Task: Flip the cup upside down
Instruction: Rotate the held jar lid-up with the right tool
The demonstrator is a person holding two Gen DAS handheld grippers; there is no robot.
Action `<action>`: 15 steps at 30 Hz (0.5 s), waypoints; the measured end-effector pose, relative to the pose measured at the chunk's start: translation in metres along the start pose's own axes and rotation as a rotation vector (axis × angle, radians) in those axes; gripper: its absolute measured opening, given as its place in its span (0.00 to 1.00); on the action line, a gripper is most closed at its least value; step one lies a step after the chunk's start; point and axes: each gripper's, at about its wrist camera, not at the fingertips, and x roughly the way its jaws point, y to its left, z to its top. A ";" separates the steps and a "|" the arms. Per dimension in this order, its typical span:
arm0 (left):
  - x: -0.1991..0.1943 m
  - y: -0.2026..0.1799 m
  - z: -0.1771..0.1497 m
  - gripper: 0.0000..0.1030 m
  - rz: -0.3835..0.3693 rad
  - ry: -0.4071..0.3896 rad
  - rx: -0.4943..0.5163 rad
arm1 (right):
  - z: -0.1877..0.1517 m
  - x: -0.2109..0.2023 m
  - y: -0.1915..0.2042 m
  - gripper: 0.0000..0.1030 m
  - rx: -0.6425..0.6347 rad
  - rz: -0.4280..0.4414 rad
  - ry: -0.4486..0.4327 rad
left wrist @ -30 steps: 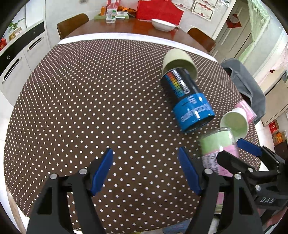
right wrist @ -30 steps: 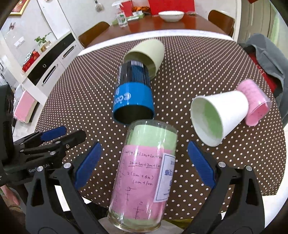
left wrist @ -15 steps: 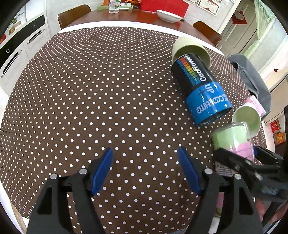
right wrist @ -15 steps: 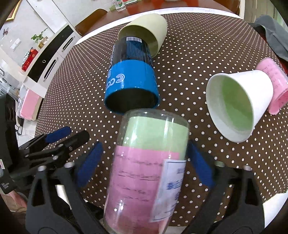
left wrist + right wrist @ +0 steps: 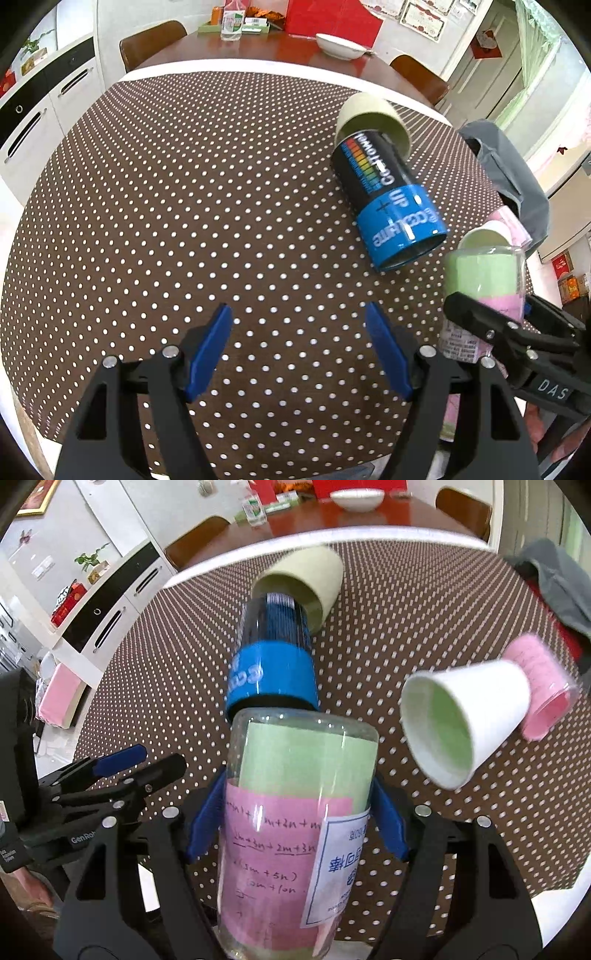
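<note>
My right gripper (image 5: pixel 295 812) is shut on a clear cup (image 5: pixel 295 812) lined with green and pink paper, holding it at the table's near edge, its closed end pointing away from me. The same cup shows in the left wrist view (image 5: pixel 480 288), clamped by the right gripper (image 5: pixel 491 317). My left gripper (image 5: pixel 299 350) is open and empty above the dotted brown tablecloth (image 5: pixel 184 203). It shows at the left of the right wrist view (image 5: pixel 140 760).
A black and blue cup (image 5: pixel 388 199) lies on its side with its base in a pale green cup (image 5: pixel 369 114). A white cup (image 5: pixel 461 727) and a pink cup (image 5: pixel 535 686) lie on their sides at the right. A grey jacket (image 5: pixel 509 173) hangs beyond the table edge.
My right gripper has closed its fingers onto the clear cup, which was loose between open fingers a second ago, and has tipped it upward. The left gripper stays open.
</note>
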 end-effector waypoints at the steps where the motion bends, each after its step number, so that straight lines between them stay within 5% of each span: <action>1: -0.001 -0.002 0.001 0.71 -0.003 -0.003 0.002 | 0.001 -0.006 0.001 0.69 -0.012 -0.008 -0.022; 15: -0.037 -0.012 0.018 0.71 0.009 -0.099 0.012 | 0.024 -0.032 0.004 0.67 -0.093 -0.103 -0.162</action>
